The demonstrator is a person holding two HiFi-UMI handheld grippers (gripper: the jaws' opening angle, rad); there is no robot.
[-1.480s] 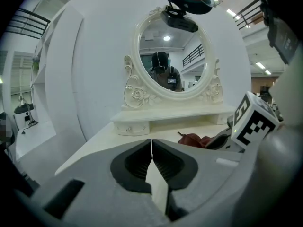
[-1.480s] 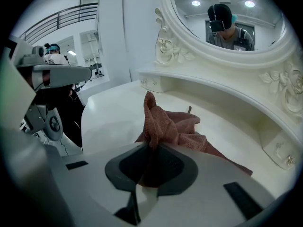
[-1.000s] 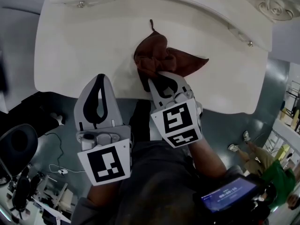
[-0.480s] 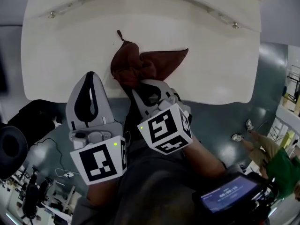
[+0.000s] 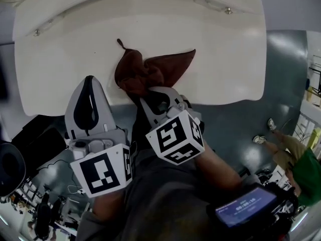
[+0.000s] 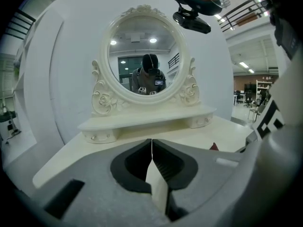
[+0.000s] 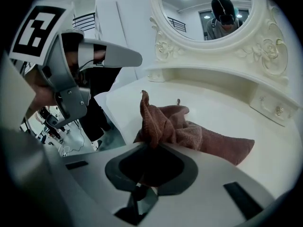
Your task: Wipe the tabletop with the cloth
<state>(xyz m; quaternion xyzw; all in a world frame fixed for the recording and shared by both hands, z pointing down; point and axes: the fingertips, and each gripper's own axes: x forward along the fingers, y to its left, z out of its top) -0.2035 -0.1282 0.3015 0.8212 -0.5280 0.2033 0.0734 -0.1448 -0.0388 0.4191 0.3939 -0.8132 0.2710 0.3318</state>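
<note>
Wiping step in hand. In the head view the brown cloth [image 5: 150,72] lies on the white worktop [image 5: 215,49] at centre frame, close to the worktop's lower edge. It is bunched where it is gripped, one flat flap is spread toward the upper right, and a thin twisted tip points to the upper left. The right tool [image 5: 150,92] is seen closed on the bunched near end of the cloth. In the right gripper view, a raised fold of cloth [image 7: 189,131] is pinched between the jaws of the right tool [image 7: 151,145], while the rest trails over the worktop [image 7: 222,112] toward the right of the frame. The left tool [image 5: 89,82] is shown at lower left of the head view, beside the cloth and apart from it, its tip over the worktop's lower edge. In the left gripper view, the jaws of the left tool [image 6: 151,143] are seen pressed together with nothing between them, and a mirror [image 6: 142,63] stands beyond at upper centre. The task is judged to be mid-stroke, with much of the worktop at the left, right and top of the head view yet to be covered. For the next move, the grip must be kept firm, the cloth pressed flat onto the surface, and a sweep made across the uncovered areas. If the bunch is only dragged, little cloth may meet the surface.
</note>
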